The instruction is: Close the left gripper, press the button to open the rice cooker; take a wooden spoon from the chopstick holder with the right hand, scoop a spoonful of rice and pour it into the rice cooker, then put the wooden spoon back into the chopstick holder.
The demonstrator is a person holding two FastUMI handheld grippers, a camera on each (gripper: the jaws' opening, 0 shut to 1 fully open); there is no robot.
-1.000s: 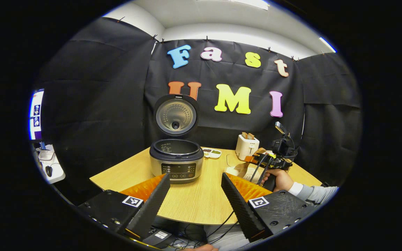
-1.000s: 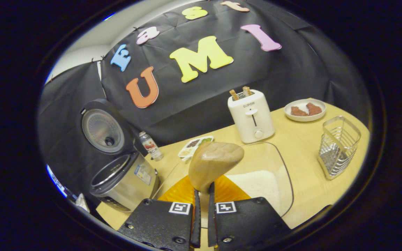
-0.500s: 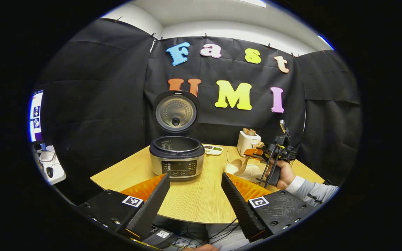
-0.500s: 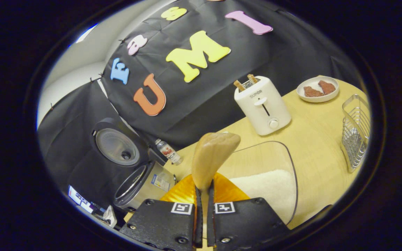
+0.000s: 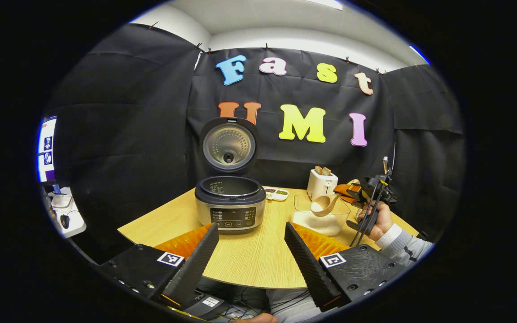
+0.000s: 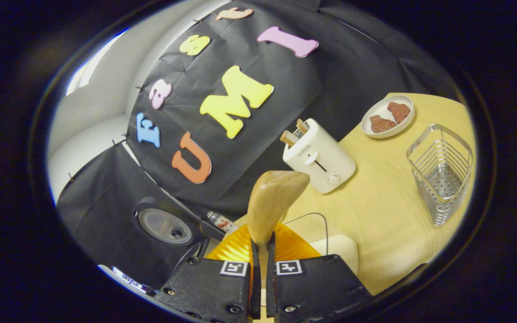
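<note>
Left gripper (image 5: 251, 251) low at table (image 5: 249, 260) edge, fingers spread wide, holding nothing. Rice cooker (image 5: 230, 206) ahead, lid up. Right gripper (image 6: 260, 287) tilted, clamped on wooden spoon (image 6: 273, 202) above rice container (image 5: 320, 215), bowl seemingly empty. Chopstick holder (image 6: 441, 172) seen from right gripper view, far right.

The rice cooker (image 5: 230, 208) has a brushed metal body with a glossy dark control panel, and its raised lid (image 5: 229, 145) shows a dull silvery metal liner. The round table (image 5: 258, 251) is pale wood-grain laminate, smooth and matt. The wooden spoon (image 6: 273, 202) looks sanded, light and unvarnished. The toaster (image 6: 319, 157) is smooth cream plastic (slightly glossy). The chopstick holder (image 6: 441, 172) is shiny wire metal, and the rice container (image 5: 321, 215) is clear plastic
</note>
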